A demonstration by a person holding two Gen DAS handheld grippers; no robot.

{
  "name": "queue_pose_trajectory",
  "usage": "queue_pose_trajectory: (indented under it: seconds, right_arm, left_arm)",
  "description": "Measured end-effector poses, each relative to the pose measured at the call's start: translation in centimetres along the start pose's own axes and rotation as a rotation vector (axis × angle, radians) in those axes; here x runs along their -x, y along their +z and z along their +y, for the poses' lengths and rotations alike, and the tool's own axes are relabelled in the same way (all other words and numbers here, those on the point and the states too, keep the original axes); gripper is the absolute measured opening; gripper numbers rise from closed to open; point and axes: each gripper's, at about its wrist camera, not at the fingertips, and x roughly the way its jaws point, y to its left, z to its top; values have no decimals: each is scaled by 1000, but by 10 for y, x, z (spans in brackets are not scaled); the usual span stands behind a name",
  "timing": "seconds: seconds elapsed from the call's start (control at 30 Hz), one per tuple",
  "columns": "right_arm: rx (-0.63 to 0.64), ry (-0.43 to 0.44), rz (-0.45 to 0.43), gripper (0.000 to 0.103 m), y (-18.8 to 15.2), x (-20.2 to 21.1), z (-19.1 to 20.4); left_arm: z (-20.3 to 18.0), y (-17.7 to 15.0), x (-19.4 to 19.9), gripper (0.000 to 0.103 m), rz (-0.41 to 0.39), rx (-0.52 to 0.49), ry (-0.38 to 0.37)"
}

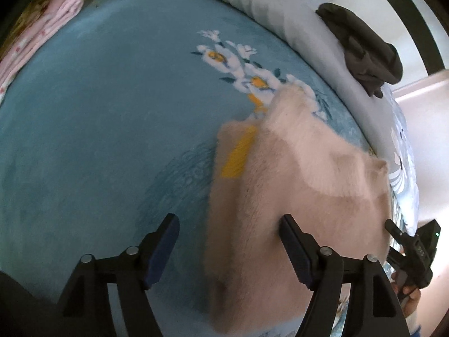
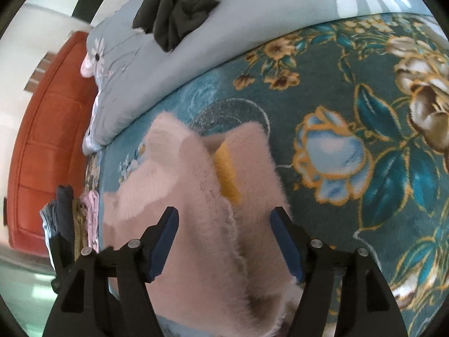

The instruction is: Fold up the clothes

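The blanket (image 1: pixel 98 129) spreads under both claws, plain teal ahead and to the left of the left claw (image 1: pixel 230 250), and turning to a dense flower print to the right of the right claw (image 2: pixel 224 243); its near edge is cut off by the bottom of both views. Beyond it, past the far edge, lies the pale duvet (image 2: pixel 196 56), its printed daisy cropped at the top of the right wrist view. The sweater (image 1: pixel 294 196), pink and fuzzy, lies on the blanket straight ahead of both claws and runs under them out of frame, so its lower hem cannot be seen; motion blur softens its outline, and a yellow patch (image 2: pixel 227 177) shows in a gap between two of its folds, though what that patch belongs to is unclear. The left claw stands wide apart, released, its right finger over the sweater and its left finger over bare blanket. The right claw is likewise spread and grips nothing, the sweater passing between its fingers. A dark garment (image 2: pixel 176 8) sits bunched on the duvet, well ahead and left of the right claw. A pink folded pile (image 1: pixel 36 36) lies far ahead-left of the left claw at the blanket's edge, half lost in the lens rim.
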Motion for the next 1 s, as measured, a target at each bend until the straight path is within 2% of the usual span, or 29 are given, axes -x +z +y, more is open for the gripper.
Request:
queue_pose_trajectory:
  seconds: [0.07,0.2,0.3,0.53,0.7,0.8,1.0]
  right_arm:
    - [15,-8,5,70,2,-3,-3]
    - [14,5,16,80,3,-11,-13]
    - [11,26,14,81,2,-15,-18]
    - [17,69,-16,82,0,-18,-22]
    - [9,83,-25,84,-1,-21,-22]
    - [19,86,-19,84,1,-23,-20]
    - [62,114,28,85,5,-33,-6]
  left_arm:
    - [-2,0,-2,77,-2,-15,1]
    - [0,0,-5,82,7,-5,-8]
    - [0,0,-7,85,16,-4,-10]
    - [-2,-2,-16,96,47,-4,-8]
    - [-2,-2,-20,99,55,-2,-14]
    - [0,-2,-22,102,57,7,-32]
    - [7,-2,-21,103,58,55,-76]
